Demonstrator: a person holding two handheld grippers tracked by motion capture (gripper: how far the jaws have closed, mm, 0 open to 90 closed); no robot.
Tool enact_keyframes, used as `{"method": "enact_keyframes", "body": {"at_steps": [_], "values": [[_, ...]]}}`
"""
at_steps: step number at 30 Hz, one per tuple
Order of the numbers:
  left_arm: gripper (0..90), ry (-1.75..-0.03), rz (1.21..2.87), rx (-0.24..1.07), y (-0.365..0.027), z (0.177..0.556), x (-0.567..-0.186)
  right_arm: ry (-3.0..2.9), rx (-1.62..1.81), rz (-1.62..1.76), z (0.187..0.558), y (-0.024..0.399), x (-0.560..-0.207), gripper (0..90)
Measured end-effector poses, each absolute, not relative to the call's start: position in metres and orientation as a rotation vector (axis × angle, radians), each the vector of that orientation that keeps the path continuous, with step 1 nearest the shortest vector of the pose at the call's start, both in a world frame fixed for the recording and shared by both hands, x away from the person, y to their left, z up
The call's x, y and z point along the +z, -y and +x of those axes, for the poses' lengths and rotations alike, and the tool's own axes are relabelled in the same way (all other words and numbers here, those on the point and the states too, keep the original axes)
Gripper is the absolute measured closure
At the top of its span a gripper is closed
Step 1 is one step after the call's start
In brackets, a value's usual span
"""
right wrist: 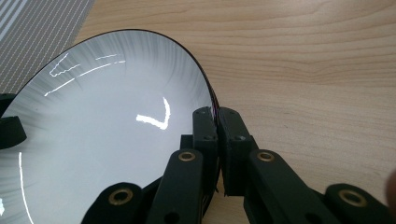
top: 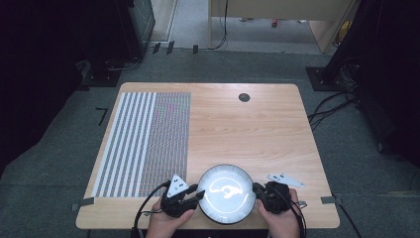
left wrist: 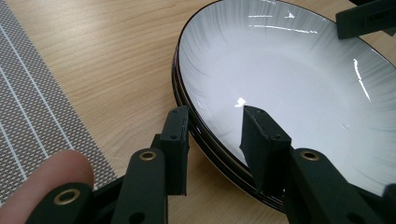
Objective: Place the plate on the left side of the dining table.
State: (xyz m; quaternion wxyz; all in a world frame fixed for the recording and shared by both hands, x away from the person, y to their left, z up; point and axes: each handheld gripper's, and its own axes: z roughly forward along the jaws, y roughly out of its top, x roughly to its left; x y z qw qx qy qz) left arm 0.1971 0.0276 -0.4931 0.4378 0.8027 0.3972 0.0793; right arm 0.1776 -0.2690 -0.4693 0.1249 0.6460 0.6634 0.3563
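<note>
The table (top: 257, 119) is wide, and from its centre the plate (top: 226, 194) lies at six o'clock, very near the front edge. A striped mat (top: 143, 144) covers the table's nine o'clock side; the wood toward twelve and two o'clock is bare, so there is much open room to carry the plate forward.

The right gripper (right wrist: 217, 122) is clamped on the plate's rim at three o'clock of the plate, its jaws pressed together on it. The left gripper (left wrist: 215, 133) is at nine o'clock: its jaws stand apart, one outside the rim and one over the inside, not yet pressing.

I think the danger is a lift with only one firm grip. The glossy plate could then tilt, slip out and fall over the near edge. In the left gripper view the rim seems doubled, perhaps two plates; I cannot tell.
</note>
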Motion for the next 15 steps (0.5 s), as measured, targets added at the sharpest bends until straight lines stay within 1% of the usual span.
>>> {"method": "enact_keyframes", "body": {"at_steps": [12,15], "values": [[62.2,-0.996,1.994,0.218,-0.0254,0.1956,-0.4939,-1.919,1.056,1.9,0.1777,0.2699,-0.4702,87.3],[62.0,-0.995,1.995,0.221,-0.0252,0.1954,-0.4942,-1.9,1.118,1.959,0.1783,0.2752,-0.4717,88.3]]}}
